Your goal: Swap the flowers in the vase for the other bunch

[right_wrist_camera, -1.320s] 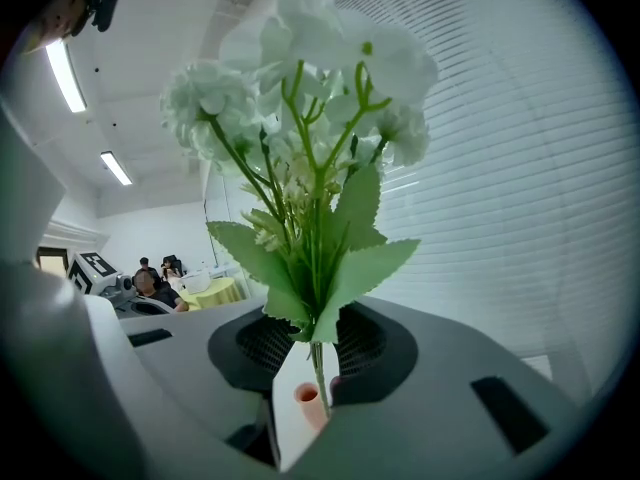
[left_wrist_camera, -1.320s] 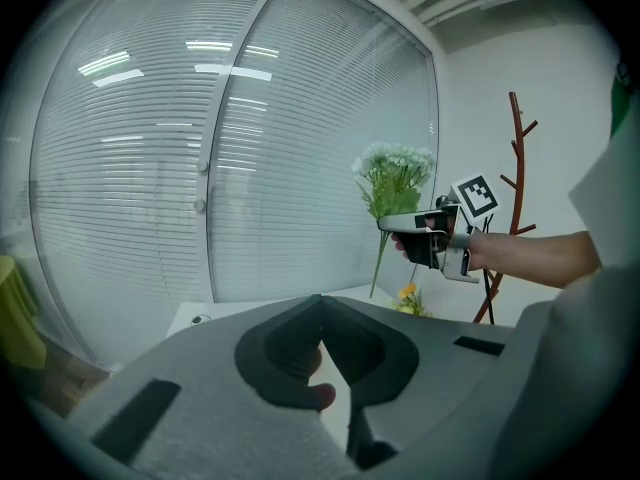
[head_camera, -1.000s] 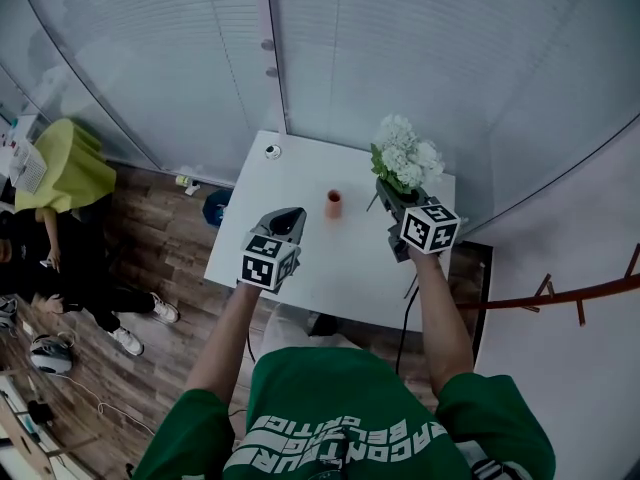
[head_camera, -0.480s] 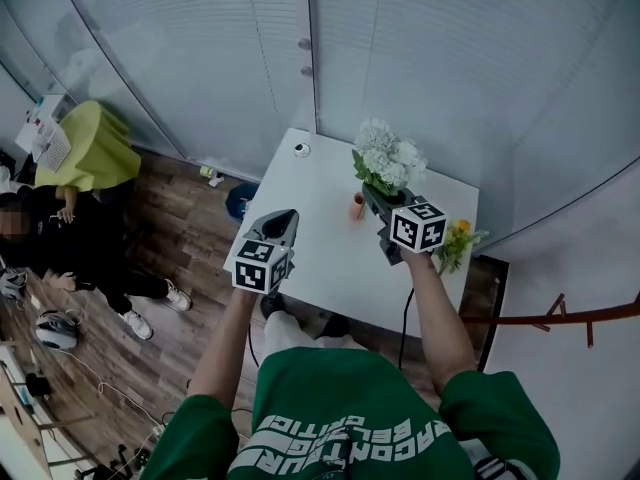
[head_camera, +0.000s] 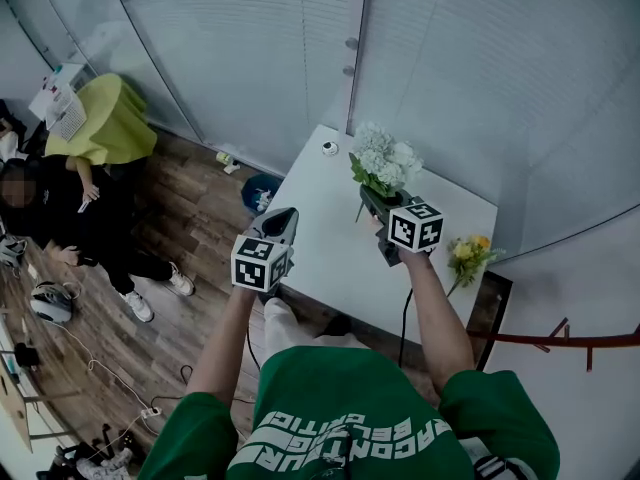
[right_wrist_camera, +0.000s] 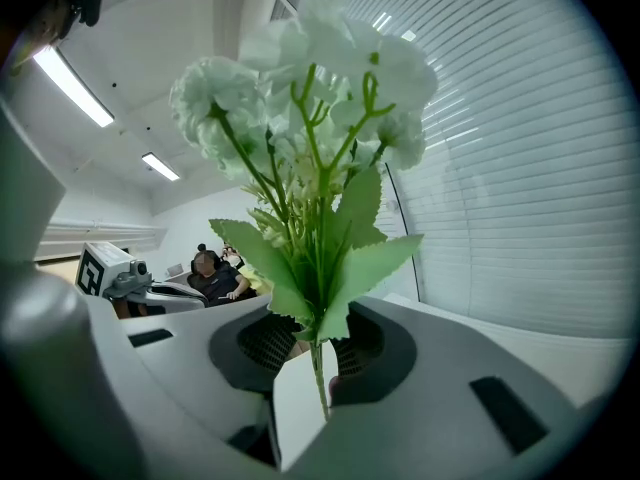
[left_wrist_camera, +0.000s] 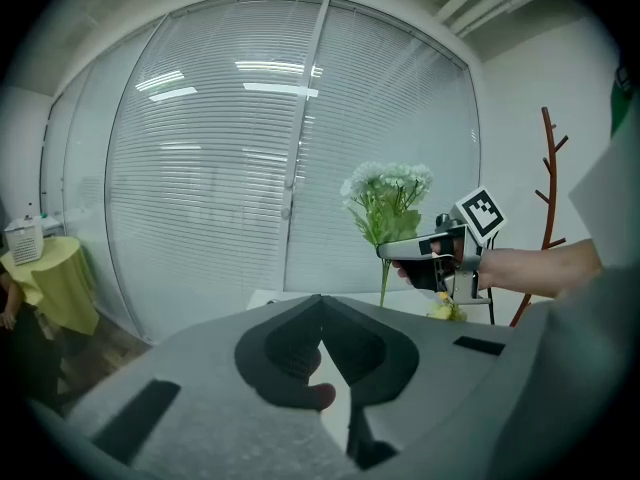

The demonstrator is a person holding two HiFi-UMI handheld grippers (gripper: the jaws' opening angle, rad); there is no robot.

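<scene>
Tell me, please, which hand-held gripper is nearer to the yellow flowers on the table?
Right. The right hand-held gripper, holding the white bunch, is close beside the yellow flowers; the left hand-held gripper is farther off, at the table's other side.

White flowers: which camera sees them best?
The right gripper view: the white flowers fill it, leaves and stem close up. The head view shows them small from above; the left gripper view, small, distant.

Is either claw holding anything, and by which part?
The right gripper pinches the white flowers by their stems, just below the leaves. The left gripper holds nothing.
</scene>
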